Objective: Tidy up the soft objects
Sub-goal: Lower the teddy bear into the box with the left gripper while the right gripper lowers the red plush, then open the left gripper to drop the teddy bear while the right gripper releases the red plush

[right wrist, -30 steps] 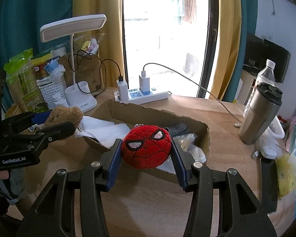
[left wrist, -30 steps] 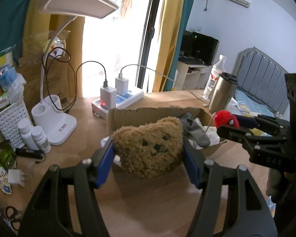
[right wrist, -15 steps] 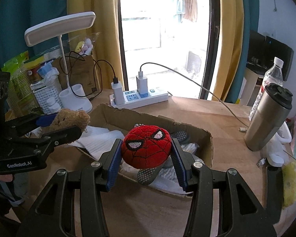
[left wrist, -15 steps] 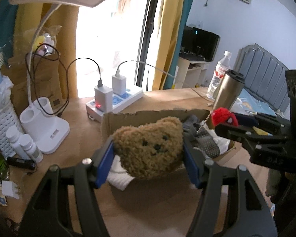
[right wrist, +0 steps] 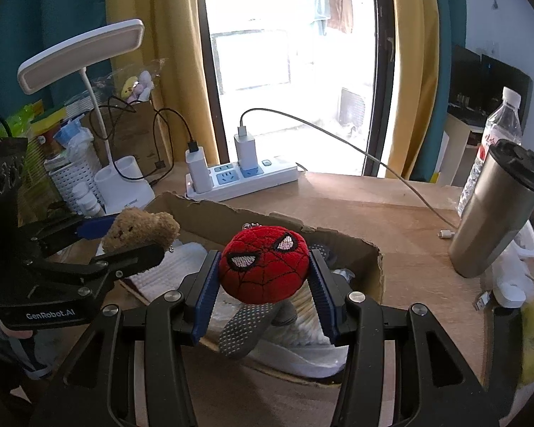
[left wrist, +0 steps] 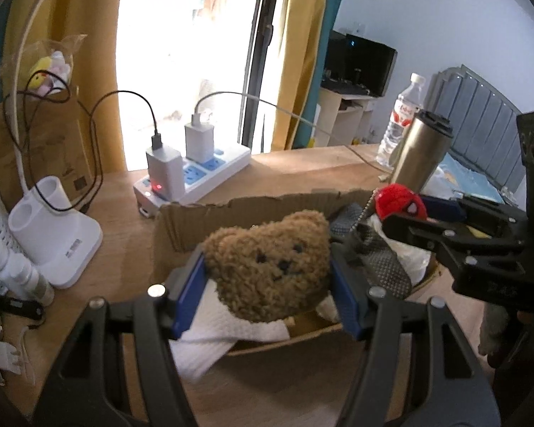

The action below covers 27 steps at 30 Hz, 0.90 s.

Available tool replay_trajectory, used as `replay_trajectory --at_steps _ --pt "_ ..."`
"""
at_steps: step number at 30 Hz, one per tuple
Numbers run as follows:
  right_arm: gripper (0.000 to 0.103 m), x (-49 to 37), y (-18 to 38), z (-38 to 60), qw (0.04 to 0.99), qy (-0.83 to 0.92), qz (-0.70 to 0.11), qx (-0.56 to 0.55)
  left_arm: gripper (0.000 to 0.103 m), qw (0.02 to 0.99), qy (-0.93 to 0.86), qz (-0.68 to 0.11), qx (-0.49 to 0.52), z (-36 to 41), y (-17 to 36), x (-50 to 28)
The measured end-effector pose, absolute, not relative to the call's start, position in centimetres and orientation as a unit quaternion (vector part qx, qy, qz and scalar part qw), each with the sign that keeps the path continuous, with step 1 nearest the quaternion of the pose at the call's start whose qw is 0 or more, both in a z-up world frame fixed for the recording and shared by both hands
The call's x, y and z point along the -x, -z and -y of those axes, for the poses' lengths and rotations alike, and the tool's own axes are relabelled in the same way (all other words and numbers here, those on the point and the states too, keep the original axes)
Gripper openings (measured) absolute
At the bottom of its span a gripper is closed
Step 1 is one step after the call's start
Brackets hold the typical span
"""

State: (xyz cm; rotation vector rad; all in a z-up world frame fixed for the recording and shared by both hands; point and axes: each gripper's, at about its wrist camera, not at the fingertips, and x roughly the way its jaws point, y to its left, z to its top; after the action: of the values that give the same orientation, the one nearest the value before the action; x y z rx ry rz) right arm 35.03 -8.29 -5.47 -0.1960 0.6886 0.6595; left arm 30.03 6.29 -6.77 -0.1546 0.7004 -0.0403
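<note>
My left gripper (left wrist: 267, 277) is shut on a brown teddy bear plush (left wrist: 270, 267) and holds it over the left end of a shallow cardboard box (left wrist: 195, 220). My right gripper (right wrist: 263, 274) is shut on a red Spider-Man head plush (right wrist: 263, 263) with a ball chain, over the box's right end (right wrist: 370, 267). Inside the box lie a white towel (left wrist: 231, 331), grey dotted socks (right wrist: 245, 327) and white cloth (right wrist: 295, 352). Each gripper shows in the other's view: the right (left wrist: 406, 213), the left (right wrist: 131, 238).
On the wooden desk stand a power strip with chargers (right wrist: 238, 174), a white desk lamp (right wrist: 121, 181), a white basket with small bottles (right wrist: 74, 185), a steel tumbler (right wrist: 495, 210) and a water bottle (right wrist: 498, 131). Cables trail across the desk behind the box.
Both grippers have moved forward and down over the box with their plush toys still held. The box contents now lie directly beneath them.
</note>
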Motion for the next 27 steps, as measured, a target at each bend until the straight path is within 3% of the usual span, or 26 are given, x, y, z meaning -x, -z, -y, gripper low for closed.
replay_trajectory --at_steps 17,27 --pt "0.051 -36.9 6.7 10.6 0.883 -0.313 -0.342 0.071 0.066 0.927 0.011 -0.366 0.078 -5.5 8.4 -34.7" --pt "0.051 -37.6 7.2 10.6 0.884 -0.301 -0.350 0.071 0.085 0.924 0.029 -0.367 0.101 -5.7 9.0 -35.5"
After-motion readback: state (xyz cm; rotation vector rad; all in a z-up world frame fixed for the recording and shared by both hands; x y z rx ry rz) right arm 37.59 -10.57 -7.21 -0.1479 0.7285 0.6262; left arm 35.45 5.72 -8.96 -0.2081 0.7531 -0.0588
